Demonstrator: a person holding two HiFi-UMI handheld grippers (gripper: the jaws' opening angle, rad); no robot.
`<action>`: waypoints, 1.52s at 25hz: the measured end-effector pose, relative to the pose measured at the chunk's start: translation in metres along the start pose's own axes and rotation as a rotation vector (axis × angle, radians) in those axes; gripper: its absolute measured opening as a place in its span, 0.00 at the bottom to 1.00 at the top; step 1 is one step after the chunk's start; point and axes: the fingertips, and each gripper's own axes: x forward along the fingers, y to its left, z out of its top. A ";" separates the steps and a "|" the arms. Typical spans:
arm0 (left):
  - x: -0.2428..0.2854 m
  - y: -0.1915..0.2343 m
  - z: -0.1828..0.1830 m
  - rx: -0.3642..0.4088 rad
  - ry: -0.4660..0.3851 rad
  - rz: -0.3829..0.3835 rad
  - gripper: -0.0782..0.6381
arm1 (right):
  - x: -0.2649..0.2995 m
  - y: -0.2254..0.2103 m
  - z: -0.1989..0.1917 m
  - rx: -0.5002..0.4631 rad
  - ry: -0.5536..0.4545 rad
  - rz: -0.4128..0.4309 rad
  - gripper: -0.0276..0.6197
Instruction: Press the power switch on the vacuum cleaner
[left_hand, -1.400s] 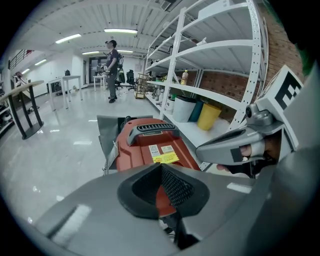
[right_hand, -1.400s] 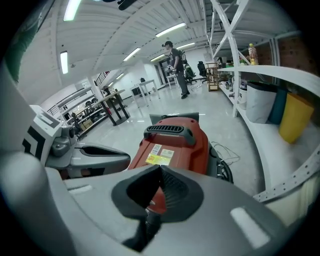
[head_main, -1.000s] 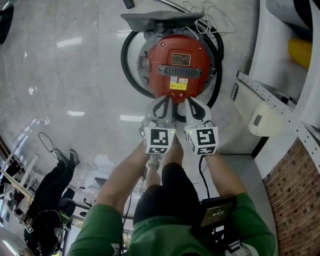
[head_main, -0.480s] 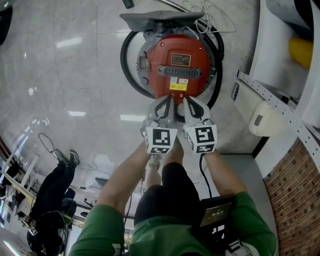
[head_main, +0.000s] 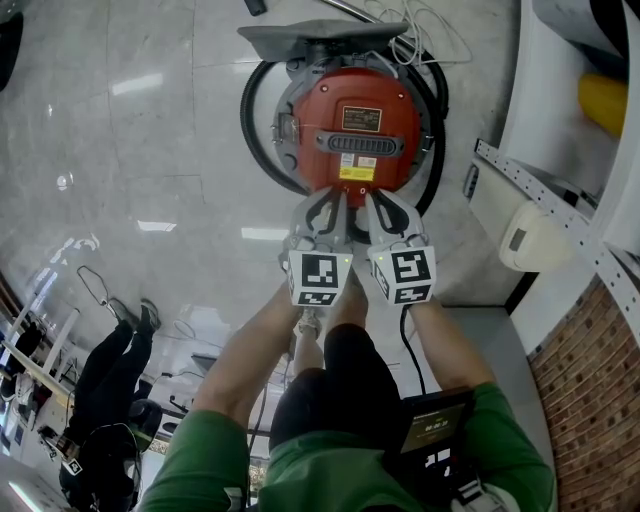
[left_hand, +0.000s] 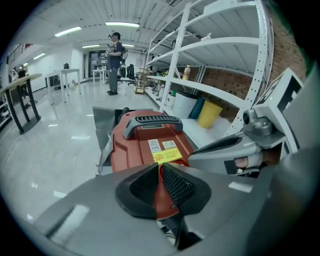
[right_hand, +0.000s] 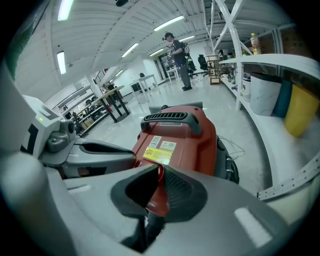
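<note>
The left gripper (head_main: 335, 206) and right gripper (head_main: 372, 206) hover side by side at the near edge of the red vacuum cleaner (head_main: 350, 125) on the floor (head_main: 150, 150), upper middle of the frame, each with fingers pinched together on nothing, likely as blunt tips for prodding its switch, which I can't spot.

the left pale-grey plastic two-jaw gripper (head_main: 336, 203) and the right pale-grey plastic two-jaw gripper (head_main: 368, 203) each carry a white cube with black square markers (head_main: 318, 278) and black cross-hatched rubber pads (left_hand: 177, 186). a thin black cable (head_main: 405, 345) trails from the right one. the person wears green short sleeves (head_main: 205, 450), black legwear (head_main: 335, 390) (shorts or trousers, hard to tell) and a black screen unit (head_main: 432, 428) at the chest.
</note>
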 end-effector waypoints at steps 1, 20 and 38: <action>0.000 -0.002 0.001 0.002 0.001 -0.004 0.16 | 0.000 0.000 0.000 0.001 0.000 0.002 0.08; 0.001 -0.005 -0.004 0.024 0.021 -0.038 0.16 | 0.005 0.000 0.001 0.000 0.008 0.004 0.08; 0.007 -0.003 -0.009 0.042 0.047 -0.031 0.14 | 0.001 0.005 0.007 -0.028 -0.009 0.017 0.09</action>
